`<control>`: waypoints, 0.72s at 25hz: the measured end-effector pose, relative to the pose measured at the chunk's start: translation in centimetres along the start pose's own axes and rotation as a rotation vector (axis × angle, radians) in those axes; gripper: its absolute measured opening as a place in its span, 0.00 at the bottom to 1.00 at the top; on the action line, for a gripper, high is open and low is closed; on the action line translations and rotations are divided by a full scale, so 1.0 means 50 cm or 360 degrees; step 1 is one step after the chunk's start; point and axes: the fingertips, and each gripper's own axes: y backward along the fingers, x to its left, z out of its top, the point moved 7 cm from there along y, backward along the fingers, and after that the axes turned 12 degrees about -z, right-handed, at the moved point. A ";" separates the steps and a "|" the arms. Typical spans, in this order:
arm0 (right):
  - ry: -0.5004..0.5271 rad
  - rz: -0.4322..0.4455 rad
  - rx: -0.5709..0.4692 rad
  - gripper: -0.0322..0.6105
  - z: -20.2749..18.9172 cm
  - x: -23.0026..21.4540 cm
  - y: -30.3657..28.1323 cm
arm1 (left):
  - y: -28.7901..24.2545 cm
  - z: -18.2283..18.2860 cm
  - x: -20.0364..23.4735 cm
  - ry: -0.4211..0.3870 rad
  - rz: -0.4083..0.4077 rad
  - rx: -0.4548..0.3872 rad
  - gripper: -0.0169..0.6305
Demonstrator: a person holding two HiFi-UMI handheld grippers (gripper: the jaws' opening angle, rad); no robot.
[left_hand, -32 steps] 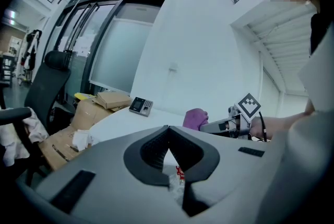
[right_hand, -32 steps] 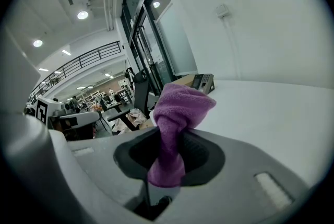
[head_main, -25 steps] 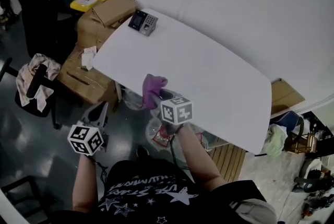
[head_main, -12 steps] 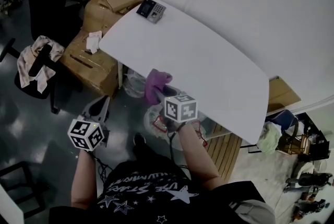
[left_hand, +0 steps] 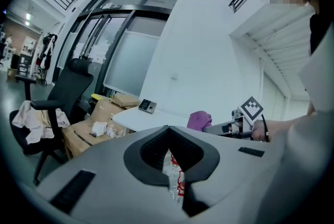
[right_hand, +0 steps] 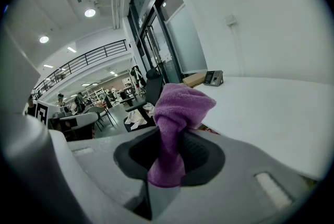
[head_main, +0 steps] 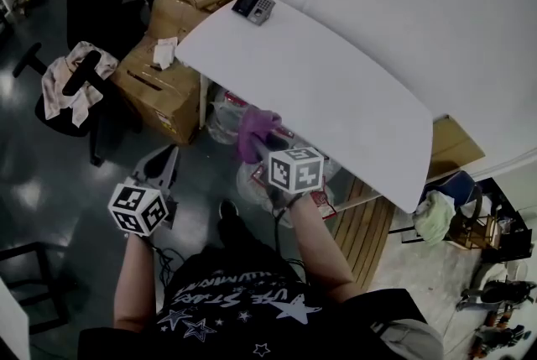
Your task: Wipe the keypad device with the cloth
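Standing at the near edge of the white worktop (head_main: 352,98), the person holds both grippers low, off the worktop and above the dark floor (head_main: 50,207). The right gripper (head_main: 256,150) has its jaws closed on the purple cloth (head_main: 256,126); the right gripper view shows the cloth (right_hand: 180,108) pinched between the dark pads, its bunched upper part rising above the jaws and a short end hanging below. The left gripper (head_main: 164,164) is to the left and nearer the person. Its jaws are drawn together with only a thin slit between them and nothing gripped; through that slit the left gripper view shows a clear plastic bag with red print (left_hand: 174,176) beyond. The keypad device (head_main: 254,6) lies at the far left corner of the worktop, well apart from the cloth and both grippers. Cardboard boxes (head_main: 164,81) stand beside that corner, and a black chair (head_main: 84,90) draped with pale fabric stands further left.
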 end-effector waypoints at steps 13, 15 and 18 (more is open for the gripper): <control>0.0059 0.0038 -0.0038 0.20 -0.079 0.069 0.141 | 0.097 -0.041 -0.121 -0.0051 -0.0014 0.0004 0.04; 0.0066 0.0043 -0.0025 0.20 -0.096 0.076 0.154 | 0.104 -0.049 -0.133 -0.0046 -0.0018 0.0007 0.04; 0.0074 0.0043 -0.0001 0.20 -0.120 0.083 0.172 | 0.112 -0.062 -0.155 -0.0045 -0.0036 0.0017 0.04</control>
